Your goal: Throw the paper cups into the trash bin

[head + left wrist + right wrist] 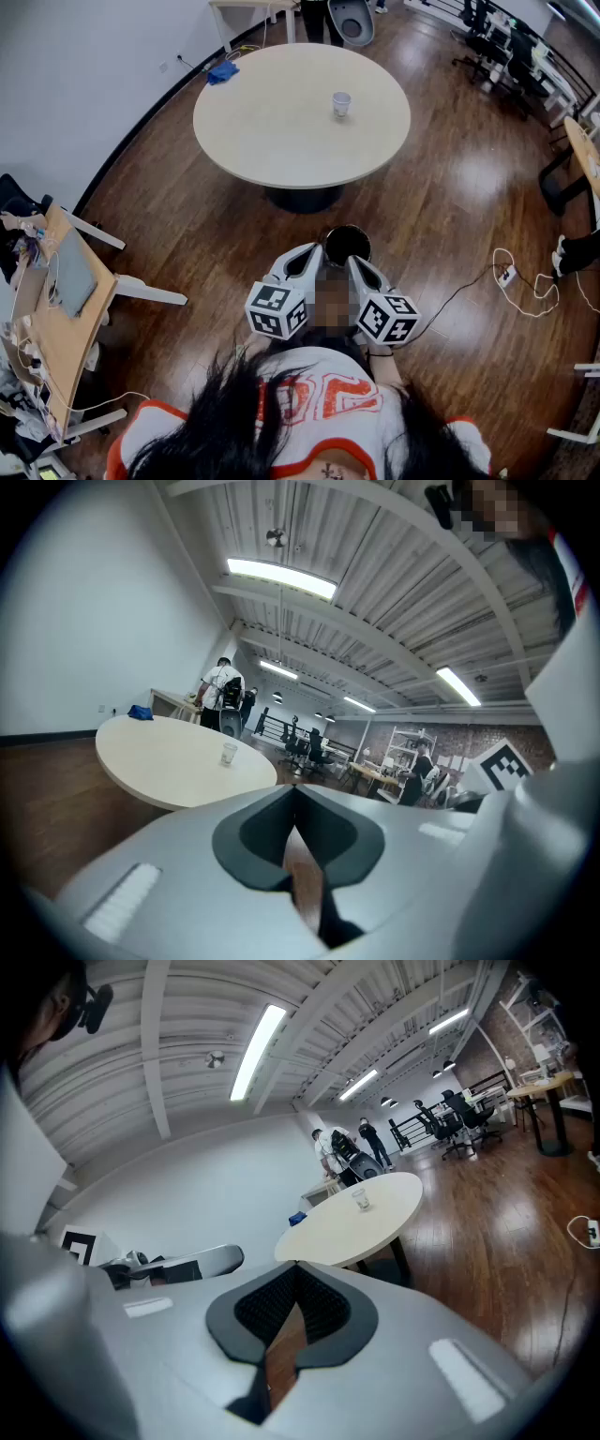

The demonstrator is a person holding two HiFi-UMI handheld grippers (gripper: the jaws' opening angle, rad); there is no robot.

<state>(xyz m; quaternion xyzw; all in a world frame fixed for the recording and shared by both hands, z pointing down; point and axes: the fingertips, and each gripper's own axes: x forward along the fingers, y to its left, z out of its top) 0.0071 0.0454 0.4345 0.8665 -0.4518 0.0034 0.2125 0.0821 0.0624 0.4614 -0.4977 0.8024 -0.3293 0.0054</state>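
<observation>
One paper cup [341, 104] stands upright on the round cream table [281, 131], right of its middle. A dark round trash bin [348, 244] sits on the wood floor in front of the table, just beyond both gripper tips. My left gripper [313, 251] and right gripper [355, 262] are held side by side close to my chest, both shut and empty. In the left gripper view the cup [229, 754] is far off on the table [159, 761] past the shut jaws [295, 799]. The right gripper view shows the cup [362, 1200] beyond its shut jaws [296, 1277].
A wooden desk [66, 328] with a laptop and clutter stands at the left, white chair legs beside it. A power strip [506, 275] and its cables lie on the floor at right. A blue cloth [223, 72] lies by the wall. People stand far behind the table [223, 691].
</observation>
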